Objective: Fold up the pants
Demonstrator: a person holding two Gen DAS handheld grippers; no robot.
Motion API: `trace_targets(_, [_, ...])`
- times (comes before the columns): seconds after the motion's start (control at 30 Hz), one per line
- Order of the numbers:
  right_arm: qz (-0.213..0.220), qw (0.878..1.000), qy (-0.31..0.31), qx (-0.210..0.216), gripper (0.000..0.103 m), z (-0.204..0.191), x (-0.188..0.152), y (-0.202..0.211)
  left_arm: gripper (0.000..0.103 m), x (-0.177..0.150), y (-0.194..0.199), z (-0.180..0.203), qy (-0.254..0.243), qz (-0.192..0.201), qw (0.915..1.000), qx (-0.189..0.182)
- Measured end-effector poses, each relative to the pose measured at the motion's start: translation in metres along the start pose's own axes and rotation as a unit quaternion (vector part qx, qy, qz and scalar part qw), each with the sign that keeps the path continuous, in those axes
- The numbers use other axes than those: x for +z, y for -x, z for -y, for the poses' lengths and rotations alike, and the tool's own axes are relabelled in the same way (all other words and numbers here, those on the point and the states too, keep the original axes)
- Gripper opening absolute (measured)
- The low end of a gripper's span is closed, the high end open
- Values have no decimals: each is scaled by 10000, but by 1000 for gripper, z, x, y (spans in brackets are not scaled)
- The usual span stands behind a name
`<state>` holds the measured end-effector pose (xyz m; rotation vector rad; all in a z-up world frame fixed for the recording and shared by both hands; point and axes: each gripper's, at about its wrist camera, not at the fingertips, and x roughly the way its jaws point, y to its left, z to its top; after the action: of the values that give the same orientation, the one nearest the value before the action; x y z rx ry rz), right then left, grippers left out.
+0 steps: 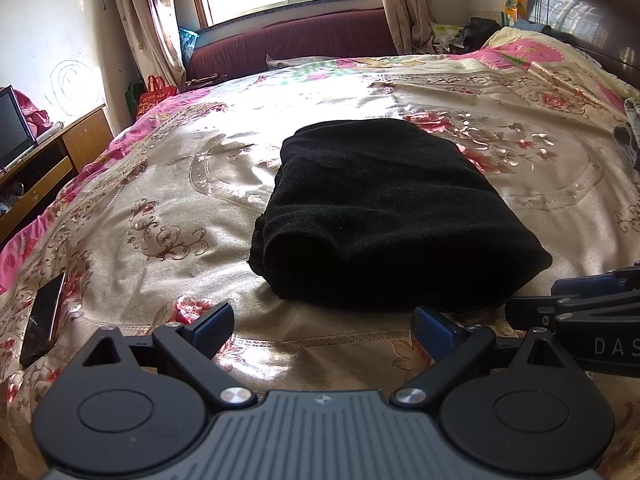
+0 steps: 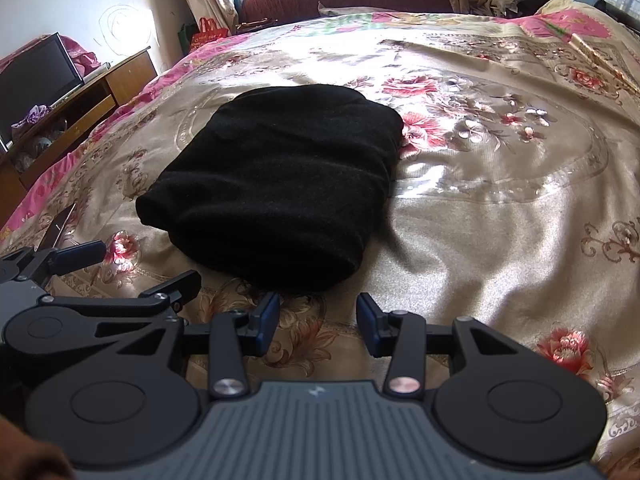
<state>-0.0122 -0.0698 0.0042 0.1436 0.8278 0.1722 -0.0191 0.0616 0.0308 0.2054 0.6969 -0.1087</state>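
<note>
The black pants [image 1: 384, 208] lay as a compact, multi-layer bundle near the middle of the bed [image 1: 160, 184], so folding appeared essentially complete; at most, minor squaring of the near rolled edge remained. The left gripper [image 1: 323, 326] and right gripper [image 2: 317, 316] both hovered just short of the bundle's near edge, jaws spread apart, grasping nothing.

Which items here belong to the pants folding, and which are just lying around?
Job:
- black pants, folded into a bundle on the bedspread
- left gripper, open
- right gripper, open

Lying about:
- phone near the bed's left edge
- TV on the wooden cabinet
- red bag on the floor
</note>
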Motion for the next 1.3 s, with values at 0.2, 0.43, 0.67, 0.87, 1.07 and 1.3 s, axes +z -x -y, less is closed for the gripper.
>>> trace_targets(0.2, [-3,10000,-2,4,44,0,0,0,103,0,0,0,-4,6,10000,6])
trace_targets(0.43, [-7,10000,-10,4,44,0,0,0,103,0,0,0,-7,9,10000,10])
trace_targets(0.67, [-8,10000,-6,3,44,0,0,-1,103,0,0,0,-26,37,10000,24])
trace_targets(0.87, [-5,10000,1,3,44,-1,-1,0,103,-1,0,0,0,41,10000,35])
trace_targets(1.07, [-4,10000,3,3,44,-1,-1,-1,103,-1,1,-1,29,50,10000,41])
trace_targets(1.3, [4,10000,2,2,44,-1,-1,0,103,-1,0,-1,49,49,10000,35])
